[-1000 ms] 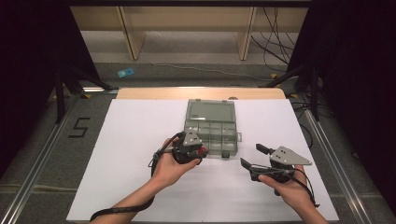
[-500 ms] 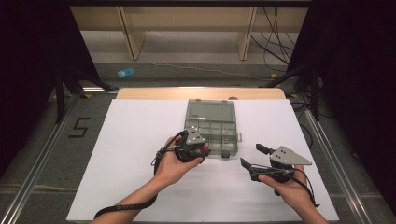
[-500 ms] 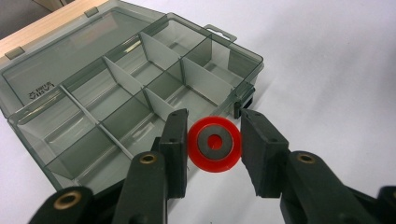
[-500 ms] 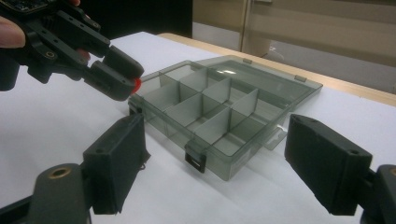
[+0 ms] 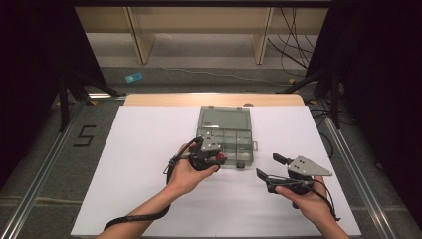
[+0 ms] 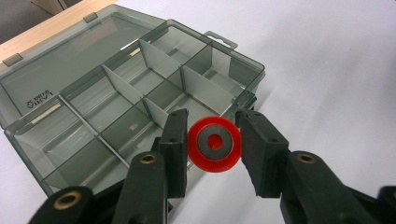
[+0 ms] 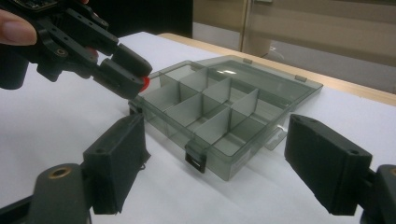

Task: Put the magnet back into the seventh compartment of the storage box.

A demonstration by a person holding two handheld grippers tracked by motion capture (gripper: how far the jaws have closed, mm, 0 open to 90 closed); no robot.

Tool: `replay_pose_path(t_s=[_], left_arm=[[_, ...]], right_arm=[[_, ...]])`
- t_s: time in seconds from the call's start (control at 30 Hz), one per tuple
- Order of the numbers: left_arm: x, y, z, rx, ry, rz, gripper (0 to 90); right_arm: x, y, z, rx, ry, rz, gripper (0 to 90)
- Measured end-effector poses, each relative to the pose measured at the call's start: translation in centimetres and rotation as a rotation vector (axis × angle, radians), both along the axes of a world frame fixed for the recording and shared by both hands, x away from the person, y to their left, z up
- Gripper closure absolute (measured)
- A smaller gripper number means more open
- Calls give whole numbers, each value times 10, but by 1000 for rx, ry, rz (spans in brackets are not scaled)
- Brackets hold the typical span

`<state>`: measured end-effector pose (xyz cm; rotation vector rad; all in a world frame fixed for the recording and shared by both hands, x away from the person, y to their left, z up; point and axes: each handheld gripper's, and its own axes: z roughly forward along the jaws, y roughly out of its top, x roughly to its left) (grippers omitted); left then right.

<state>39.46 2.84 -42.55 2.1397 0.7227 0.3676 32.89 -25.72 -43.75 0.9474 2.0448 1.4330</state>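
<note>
Red plastic ring point(image 6: 215, 144) with a grey washer-like centre sits clamped between the black pads of my left hand-held gripper point(image 5: 211, 155), held upright by its edges. In the left gripper view it hangs just over the near corner of the smoky grey transparent plastic organiser box point(image 5: 228, 142), at the front wall and not yet inside any compartment. In the right gripper view I catch only a sliver of red peeking out between those jaws, right above the box's corner.

Moving rightward, the box lies open on the white surface point(image 5: 139, 149), its lid point(image 5: 224, 119) folded flat away from me and its white dividers marking out the compartments. Every compartment I can see looks empty, so I judge that nothing has been sorted into it so far.

Further right, my right hand-held gripper point(image 5: 269, 167) rests low near the surface, apart from the box, with its jaws spread wide and nothing between them. In its own view the two black pads point(image 7: 119, 161) frame the box's front latch without touching it.

As I read it, the pick-up is done: the ring is secured and brought to the box. What is left is to carry it a little further over a compartment, lower it, and let go. The near-corner cell looks the likeliest one, though I cannot tell for certain which is meant. The lid would then remain to be closed, if that is part of the job.
</note>
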Motion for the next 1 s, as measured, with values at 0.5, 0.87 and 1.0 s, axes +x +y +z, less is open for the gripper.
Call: replay_pose_path(t_s=[0.5,0.87,1.0], left_arm=[[5,-4,3,2,-13,0,632],[9,-6,2,2,-11,-1,632],[9,-6,2,0,-10,3,632]], right_arm=[[0,0,0,1,-2,2,216],[0,0,0,1,-1,2,217],[0,0,0,1,-1,2,216]])
